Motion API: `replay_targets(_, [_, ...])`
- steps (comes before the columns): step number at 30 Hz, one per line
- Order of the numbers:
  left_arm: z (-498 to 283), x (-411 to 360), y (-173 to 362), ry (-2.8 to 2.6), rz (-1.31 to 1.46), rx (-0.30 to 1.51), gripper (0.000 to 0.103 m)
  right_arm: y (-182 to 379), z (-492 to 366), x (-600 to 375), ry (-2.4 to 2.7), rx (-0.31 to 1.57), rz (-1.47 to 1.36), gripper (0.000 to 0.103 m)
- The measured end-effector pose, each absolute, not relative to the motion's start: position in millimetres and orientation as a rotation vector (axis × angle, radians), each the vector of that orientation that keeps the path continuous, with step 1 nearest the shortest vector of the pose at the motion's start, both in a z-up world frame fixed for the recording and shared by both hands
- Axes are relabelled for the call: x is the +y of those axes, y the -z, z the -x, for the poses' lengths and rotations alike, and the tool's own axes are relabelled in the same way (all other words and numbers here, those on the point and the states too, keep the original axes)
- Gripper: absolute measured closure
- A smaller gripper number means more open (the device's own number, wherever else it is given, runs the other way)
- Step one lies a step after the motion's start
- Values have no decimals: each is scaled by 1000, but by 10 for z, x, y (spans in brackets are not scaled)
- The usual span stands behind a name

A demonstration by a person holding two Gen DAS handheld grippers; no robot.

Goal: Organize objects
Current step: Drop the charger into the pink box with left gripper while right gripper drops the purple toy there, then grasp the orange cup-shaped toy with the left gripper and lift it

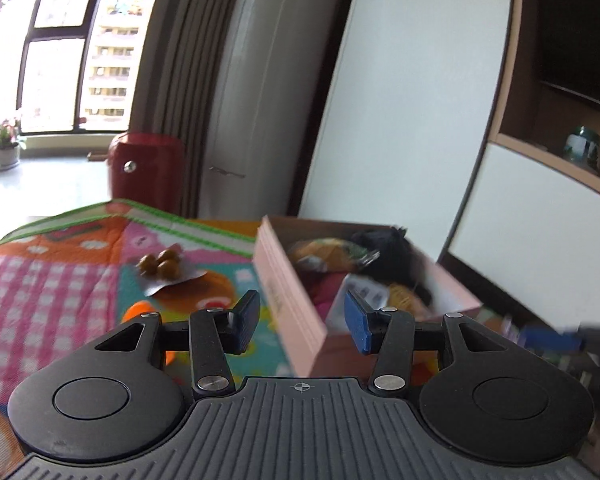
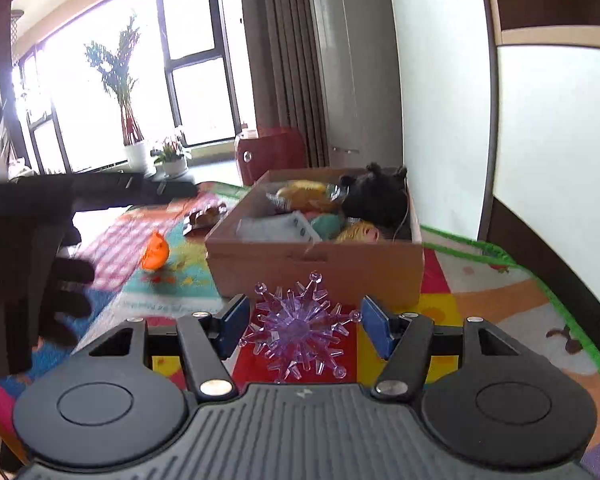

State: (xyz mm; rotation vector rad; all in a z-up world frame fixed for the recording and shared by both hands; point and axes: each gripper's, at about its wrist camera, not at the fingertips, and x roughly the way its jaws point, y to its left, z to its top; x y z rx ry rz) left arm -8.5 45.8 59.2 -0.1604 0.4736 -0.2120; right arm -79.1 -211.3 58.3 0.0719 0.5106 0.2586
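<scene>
The right hand-held gripper (image 2: 300,330) holds a clear purple plastic spiky star (image 2: 299,326) between its blue pads, which press on its spikes from both sides. Just past it sits an open brown cardboard box (image 2: 316,258) full of toys, on a bright patchwork play mat (image 2: 496,304). The left hand-held gripper (image 1: 304,320) has its pads apart with nothing between them, above the box's near corner. A small orange toy (image 2: 155,254) lies on the mat left of the box, near a flat pack of brown balls (image 1: 165,266).
</scene>
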Motion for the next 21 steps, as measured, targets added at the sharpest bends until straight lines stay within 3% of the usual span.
replay_targets(6, [303,679,-318,125,85,579,52,-1199,75,-2096,-282,417,-103,37])
replay_targets(8, [339,708,-287,121,73,586,52,-1271,-197,-2068,-271,437,-111,10])
replay_targets(9, [360,732,-272,118,68,585,52,-1273,-267,-2056,-244,436,-108,10])
replay_targets(21, [122,942,-199,29,131,571,52,-241,307,-1756,-167,547,-98,0])
